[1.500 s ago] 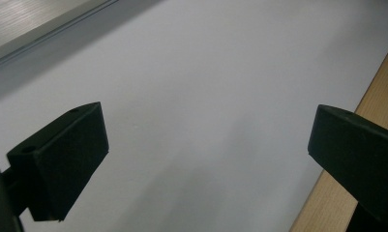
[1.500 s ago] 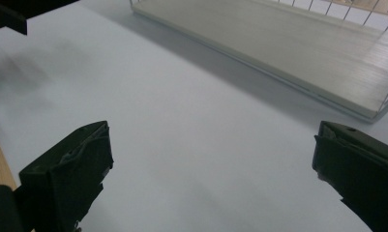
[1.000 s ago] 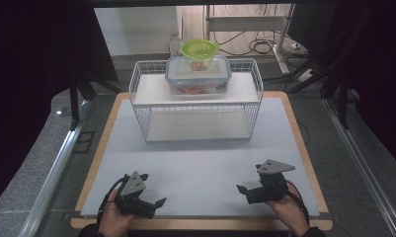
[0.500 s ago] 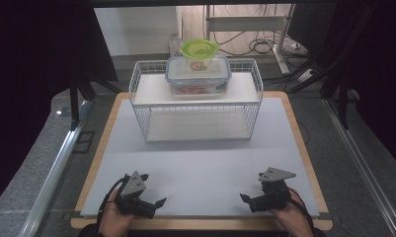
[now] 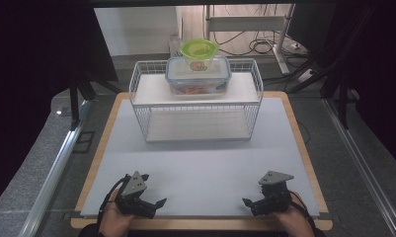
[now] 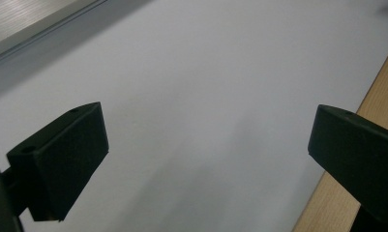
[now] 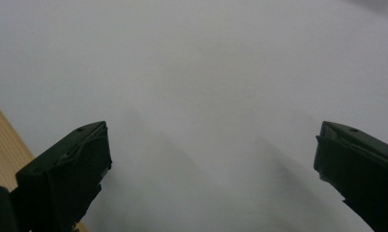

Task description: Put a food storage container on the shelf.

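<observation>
My left gripper point(image 5: 153, 189) rests low over the grey mat point(image 5: 200, 163) near the front left edge, held in a hand, jaws wide open and empty. My right gripper point(image 5: 253, 194) sits at the front right, also open with nothing in it. The left gripper view has both black jaws of the left gripper point(image 6: 206, 154) spread over bare mat, with the wooden table rim point(image 6: 370, 96) at the right. In the right gripper view the right gripper point(image 7: 211, 159) stands just as wide over the mat, a strip of wood point(image 7: 5, 145) at the left.
A white wire rack point(image 5: 195, 116) stands at the back of the mat. On its top shelf lies a clear food container with a blue-rimmed lid point(image 5: 198, 74), and a green-lidded bowl point(image 5: 199, 49) sits on that. Cables and dark stands surround the table.
The right gripper has drawn back toward the front edge and a little lower. The left gripper has stayed put.
</observation>
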